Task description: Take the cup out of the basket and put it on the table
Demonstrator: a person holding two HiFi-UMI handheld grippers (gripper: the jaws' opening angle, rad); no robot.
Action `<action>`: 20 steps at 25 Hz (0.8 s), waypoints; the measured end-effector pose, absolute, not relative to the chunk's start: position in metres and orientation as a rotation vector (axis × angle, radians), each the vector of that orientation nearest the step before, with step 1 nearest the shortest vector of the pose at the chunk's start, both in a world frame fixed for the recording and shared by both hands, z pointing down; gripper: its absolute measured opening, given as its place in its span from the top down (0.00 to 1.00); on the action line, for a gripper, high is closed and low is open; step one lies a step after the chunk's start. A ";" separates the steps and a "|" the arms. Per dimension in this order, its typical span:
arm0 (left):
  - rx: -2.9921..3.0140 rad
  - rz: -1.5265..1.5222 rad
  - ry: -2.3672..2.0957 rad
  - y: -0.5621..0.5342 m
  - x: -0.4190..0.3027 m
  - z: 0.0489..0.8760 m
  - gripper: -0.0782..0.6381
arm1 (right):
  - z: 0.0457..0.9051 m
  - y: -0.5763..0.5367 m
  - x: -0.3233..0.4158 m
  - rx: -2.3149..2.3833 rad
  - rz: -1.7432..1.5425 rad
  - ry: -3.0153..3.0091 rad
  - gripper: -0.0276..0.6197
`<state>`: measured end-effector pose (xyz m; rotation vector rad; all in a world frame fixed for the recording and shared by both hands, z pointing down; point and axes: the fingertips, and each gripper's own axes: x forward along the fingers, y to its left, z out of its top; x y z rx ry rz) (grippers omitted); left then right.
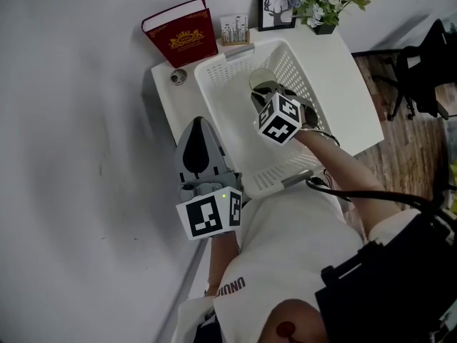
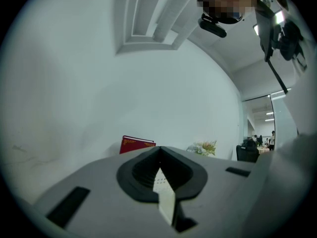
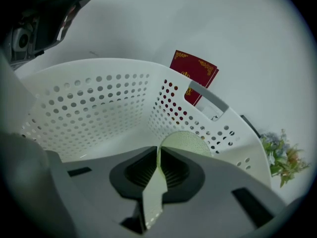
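Presently, my right gripper (image 3: 159, 155) clamps the cup (image 3: 187, 143) by its thin rim, probably light, stiff and slippery; my left gripper (image 2: 161, 167) is closed, empty.

Only the top of the cup (image 3: 187, 144) shows above the right gripper (image 3: 158, 157); its body is hidden. The left gripper (image 2: 159, 160) covers the lower half of the book (image 2: 134, 144). The chair (image 1: 421, 66) runs off the picture's edge.

Centre frame: right claw (image 1: 258, 96) held cup (image 1: 261, 81) inside white basket (image 1: 300, 70); left claw (image 1: 201, 124) hovered lower left; red book (image 1: 182, 40) upper left.
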<state>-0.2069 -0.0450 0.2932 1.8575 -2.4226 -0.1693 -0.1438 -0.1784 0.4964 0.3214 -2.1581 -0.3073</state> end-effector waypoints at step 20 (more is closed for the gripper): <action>1.890 -0.154 -2.422 -0.048 -0.204 0.291 0.88 | 0.469 -0.178 -0.146 0.389 -0.349 -2.231 0.90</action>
